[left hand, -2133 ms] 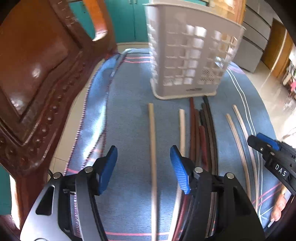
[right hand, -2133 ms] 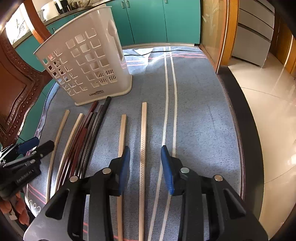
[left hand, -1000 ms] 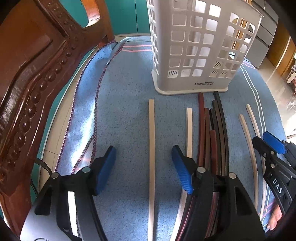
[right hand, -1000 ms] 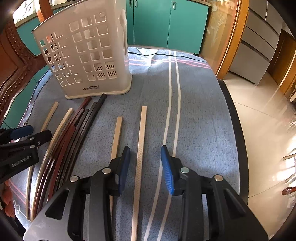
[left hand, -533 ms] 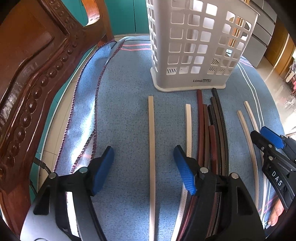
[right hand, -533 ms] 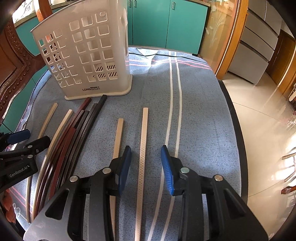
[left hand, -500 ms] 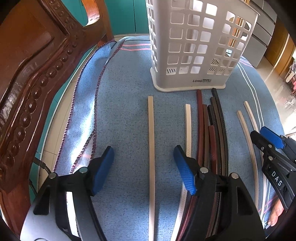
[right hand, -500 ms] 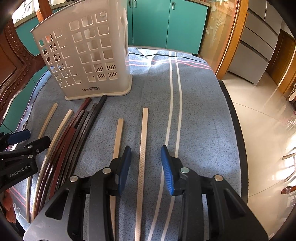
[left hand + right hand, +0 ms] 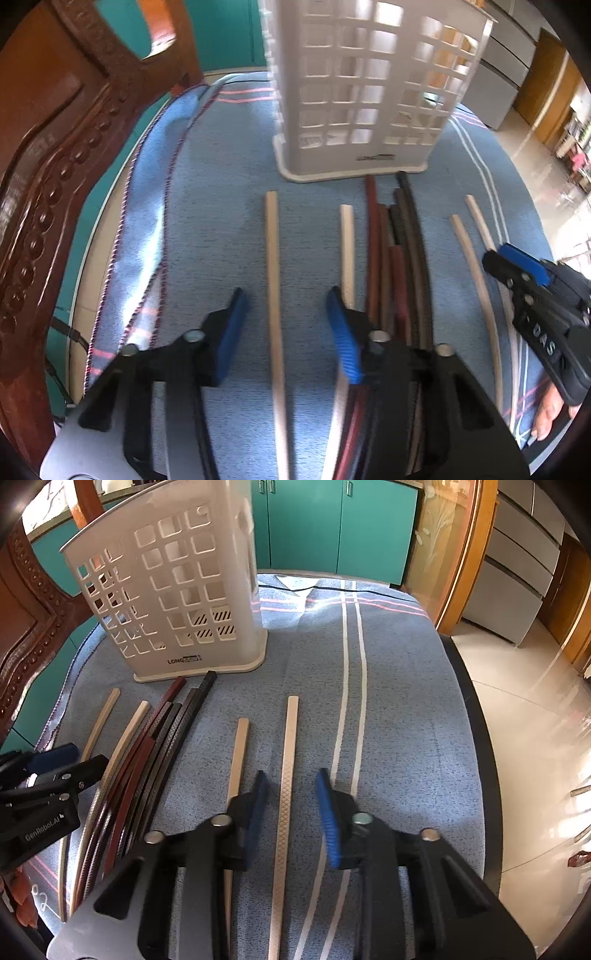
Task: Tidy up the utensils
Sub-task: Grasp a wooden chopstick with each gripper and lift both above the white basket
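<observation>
Grippers narrowing: left gripper (image 9: 282, 325) jaws have just been closing around a pale chopstick (image 9: 272, 280) (pads not touching). Right gripper (image 9: 290, 805) likewise straddles, ungrasped, a patterned chopstick (image 9: 290, 746).

Both claws point steeply down at the surface (image 9: 229, 236), side by side. The left claw (image 9: 284, 332) has just been closing; its blue pads (image 9: 231, 334) stand apart either side of a pale strip (image 9: 274, 295), seemingly clear of it, though blur makes that uncertain. The right claw (image 9: 290, 812) has likewise been narrowing, its pads (image 9: 328, 821) flanking another textured pale strip (image 9: 288, 794) without pressing it.
</observation>
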Motion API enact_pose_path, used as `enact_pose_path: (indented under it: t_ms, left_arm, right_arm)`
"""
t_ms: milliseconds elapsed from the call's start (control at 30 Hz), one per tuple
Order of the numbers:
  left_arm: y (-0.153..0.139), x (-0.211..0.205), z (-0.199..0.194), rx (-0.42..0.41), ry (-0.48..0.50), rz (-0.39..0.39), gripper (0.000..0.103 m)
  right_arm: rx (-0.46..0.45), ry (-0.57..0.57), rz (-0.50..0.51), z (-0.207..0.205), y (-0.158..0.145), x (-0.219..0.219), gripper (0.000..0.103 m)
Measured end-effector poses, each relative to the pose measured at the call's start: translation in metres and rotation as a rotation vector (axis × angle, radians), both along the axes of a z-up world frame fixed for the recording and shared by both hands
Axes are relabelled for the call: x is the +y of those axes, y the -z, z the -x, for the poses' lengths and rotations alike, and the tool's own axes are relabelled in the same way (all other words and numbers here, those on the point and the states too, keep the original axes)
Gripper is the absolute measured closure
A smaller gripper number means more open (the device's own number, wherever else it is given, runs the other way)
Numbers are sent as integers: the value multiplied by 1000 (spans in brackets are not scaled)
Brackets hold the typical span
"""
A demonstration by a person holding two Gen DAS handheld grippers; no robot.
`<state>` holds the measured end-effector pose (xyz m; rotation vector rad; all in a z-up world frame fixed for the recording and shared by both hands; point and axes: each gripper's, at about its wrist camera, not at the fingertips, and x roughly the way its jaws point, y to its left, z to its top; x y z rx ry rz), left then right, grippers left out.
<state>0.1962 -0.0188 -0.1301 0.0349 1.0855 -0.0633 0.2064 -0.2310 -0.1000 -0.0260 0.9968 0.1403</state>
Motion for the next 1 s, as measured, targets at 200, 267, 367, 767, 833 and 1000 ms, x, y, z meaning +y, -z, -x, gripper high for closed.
enact_pose_path:
  t_ms: [200,267,367,767,833,1000]
  left_arm:
    - [-4,-3,1,-10,2,34,96]
    - [-9,-3,4,-36,-3,25,96]
    - [-26,-1,13,-94,-10,24,96]
    - [-145,5,83,-404,38,143,96]
    - [-164,8,92,-446,43,172,96]
    - [-211,16,105,-551,53,215,96]
  right_arm:
    - [0,-7,-45,1,-2,-1,97]
    - [-17,-3,-57,4,-8,-2,97]
    - [-69,-3,-79,11,-26,-5,97]
    - [-278,-72,-240,75,-123,-33,97]
    - [-316,-81,-256,85,-138,-36,97]
    - [-408,-92,-297,99,-182,-40,97]
